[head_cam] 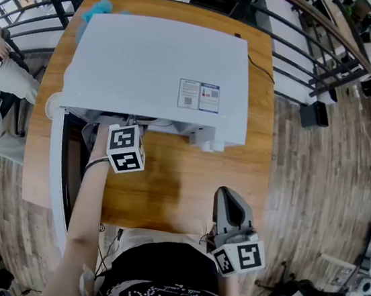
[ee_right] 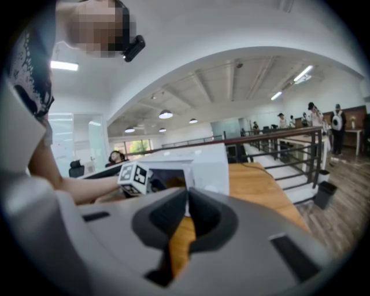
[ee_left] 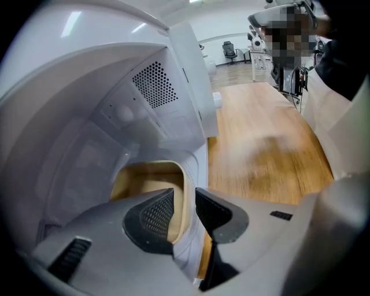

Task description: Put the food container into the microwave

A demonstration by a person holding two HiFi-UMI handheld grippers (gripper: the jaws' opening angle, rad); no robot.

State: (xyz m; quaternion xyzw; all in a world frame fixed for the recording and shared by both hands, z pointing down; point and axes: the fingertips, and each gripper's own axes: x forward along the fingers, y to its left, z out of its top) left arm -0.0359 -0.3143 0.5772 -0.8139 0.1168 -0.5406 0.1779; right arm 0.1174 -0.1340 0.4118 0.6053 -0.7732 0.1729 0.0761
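Note:
A white microwave (head_cam: 149, 65) stands on the wooden table (head_cam: 187, 185), its door (head_cam: 56, 174) swung open to the left. My left gripper (ee_left: 185, 202) reaches into the cavity; in the head view only its marker cube (head_cam: 126, 148) shows at the opening. The food container (ee_left: 147, 179), translucent with tan contents, sits on the cavity floor. Its right rim runs between my open jaws, and the pads do not press on it. My right gripper (head_cam: 225, 195) rests near the table's front edge, shut with nothing in it, pointing toward the microwave (ee_right: 202, 165).
A label sticker (head_cam: 199, 96) is on the microwave's top. A blue object (head_cam: 98, 9) lies at the table's back left, and a black cable (head_cam: 260, 69) runs off the right. A railing (head_cam: 300, 51) rings the table. A person (head_cam: 4, 86) sits at the left.

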